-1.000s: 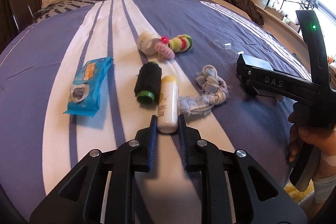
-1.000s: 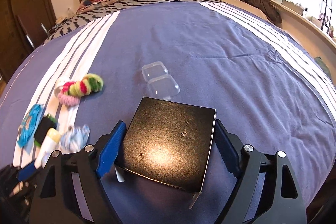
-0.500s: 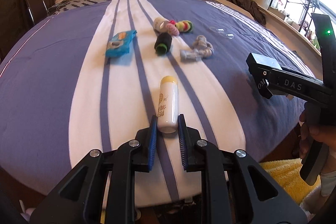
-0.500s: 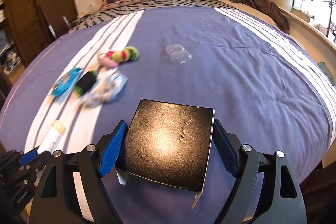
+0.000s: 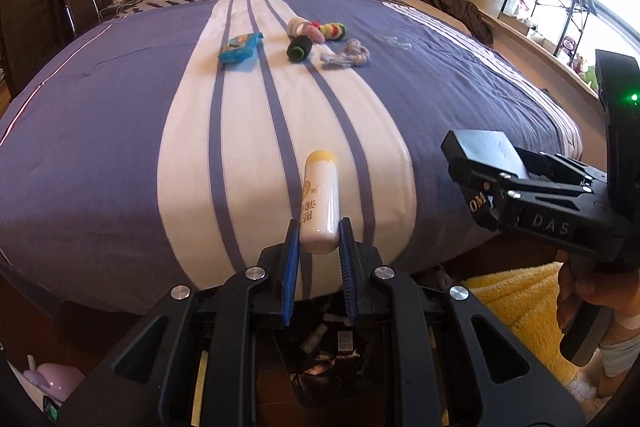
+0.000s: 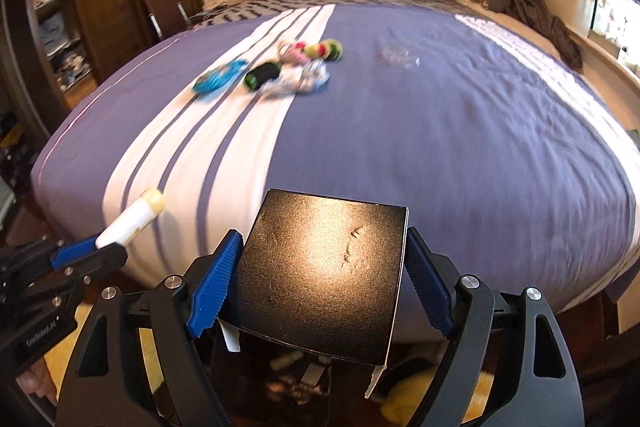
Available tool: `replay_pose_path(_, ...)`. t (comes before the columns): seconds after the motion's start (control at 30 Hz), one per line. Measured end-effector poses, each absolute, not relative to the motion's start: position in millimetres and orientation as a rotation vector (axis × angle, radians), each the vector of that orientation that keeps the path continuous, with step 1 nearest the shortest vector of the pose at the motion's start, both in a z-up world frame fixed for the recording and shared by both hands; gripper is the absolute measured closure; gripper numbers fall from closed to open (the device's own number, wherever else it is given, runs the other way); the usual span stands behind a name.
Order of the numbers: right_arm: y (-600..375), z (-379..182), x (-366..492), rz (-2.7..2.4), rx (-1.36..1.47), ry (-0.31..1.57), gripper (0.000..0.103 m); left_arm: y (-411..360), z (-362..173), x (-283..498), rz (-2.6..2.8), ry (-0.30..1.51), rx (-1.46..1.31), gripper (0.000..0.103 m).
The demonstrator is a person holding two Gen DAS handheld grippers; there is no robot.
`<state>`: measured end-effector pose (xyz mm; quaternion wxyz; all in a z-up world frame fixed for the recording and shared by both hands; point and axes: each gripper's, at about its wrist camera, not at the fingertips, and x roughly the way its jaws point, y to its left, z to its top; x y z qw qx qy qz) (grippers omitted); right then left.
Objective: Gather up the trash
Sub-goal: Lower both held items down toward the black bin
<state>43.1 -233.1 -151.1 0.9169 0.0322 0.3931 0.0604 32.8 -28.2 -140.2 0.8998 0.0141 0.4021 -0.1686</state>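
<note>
left hand-held gripper clamps bottle by base | right hand-held gripper pinches black box | both past bed edge, bin at 6 o'clock, likely drop

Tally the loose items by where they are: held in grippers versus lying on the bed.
Held in grippers: 2 (white tube with yellow cap, flat black box)
Lying on the bed: 6 (blue wipes packet, black spool, white jar, colourful scrunchies, knotted grey cloth, clear plastic case)
Total: 8

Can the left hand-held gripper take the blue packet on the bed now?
Probably not: the left hand-held gripper is shut on the bottle, and the blue packet lies far up the bed.
</note>
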Motion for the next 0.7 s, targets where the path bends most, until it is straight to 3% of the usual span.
replay_pose_path(0.7, -208, -266, 1, 0.21, 0.097, 1.07, 0.022, -33, -271, -12, -0.37, 1.115, 0.006, 0.085)
